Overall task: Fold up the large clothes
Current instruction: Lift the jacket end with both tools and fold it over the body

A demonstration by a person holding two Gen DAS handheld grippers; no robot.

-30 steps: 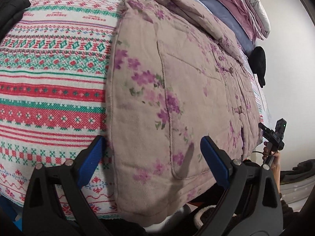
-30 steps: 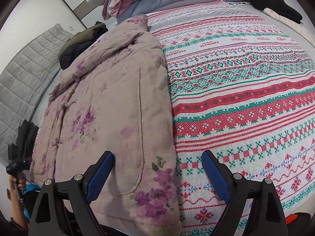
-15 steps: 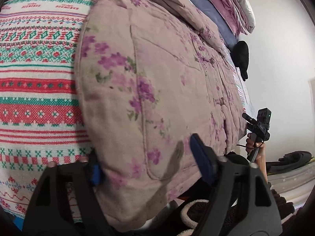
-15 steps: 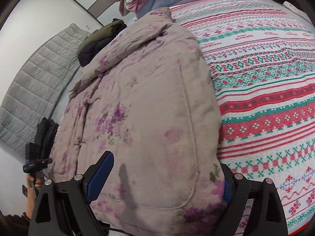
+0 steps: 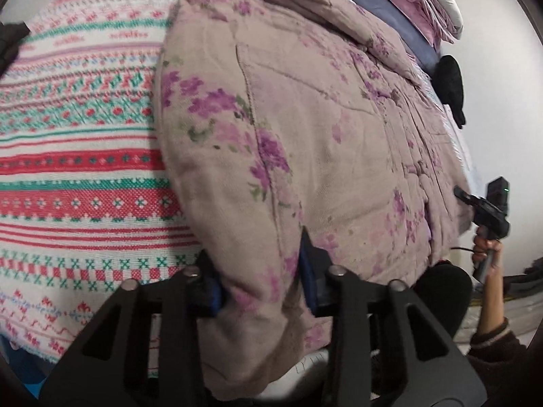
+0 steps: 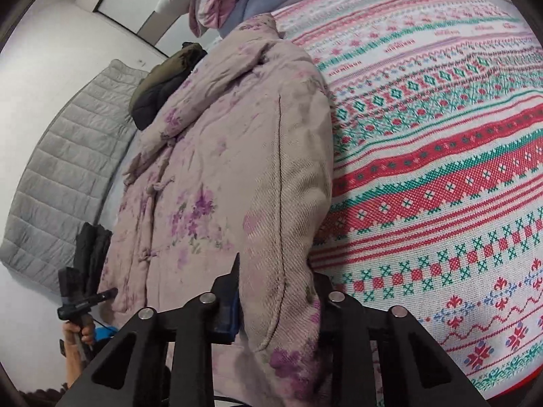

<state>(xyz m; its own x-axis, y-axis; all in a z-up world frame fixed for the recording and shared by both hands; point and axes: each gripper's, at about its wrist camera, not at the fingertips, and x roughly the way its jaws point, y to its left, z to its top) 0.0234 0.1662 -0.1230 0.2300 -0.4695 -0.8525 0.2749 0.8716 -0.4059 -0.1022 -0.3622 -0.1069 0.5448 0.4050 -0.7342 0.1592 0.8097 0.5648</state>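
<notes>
A padded pinkish-beige jacket with purple flowers [image 5: 322, 142] lies lengthwise on a bed under a red, green and white patterned blanket [image 5: 78, 169]. My left gripper [image 5: 259, 281] is shut on the jacket's hem near its left corner. In the right wrist view the same jacket [image 6: 210, 176] shows its knot buttons, and my right gripper [image 6: 275, 302] is shut on the hem at the right corner. Each gripper [image 5: 488, 210] also shows far off in the other's view [image 6: 85, 300].
Folded pink, blue and white bedding [image 5: 407, 3] is piled at the bed's head. A black garment [image 5: 449, 84] lies by the white wall. A dark green and black garment [image 6: 166, 78] and a grey quilted pad [image 6: 64, 176] stand left of the bed.
Both grippers moved forward over the jacket's hem and closed from wide open onto the fabric, bunching it between the pads.
</notes>
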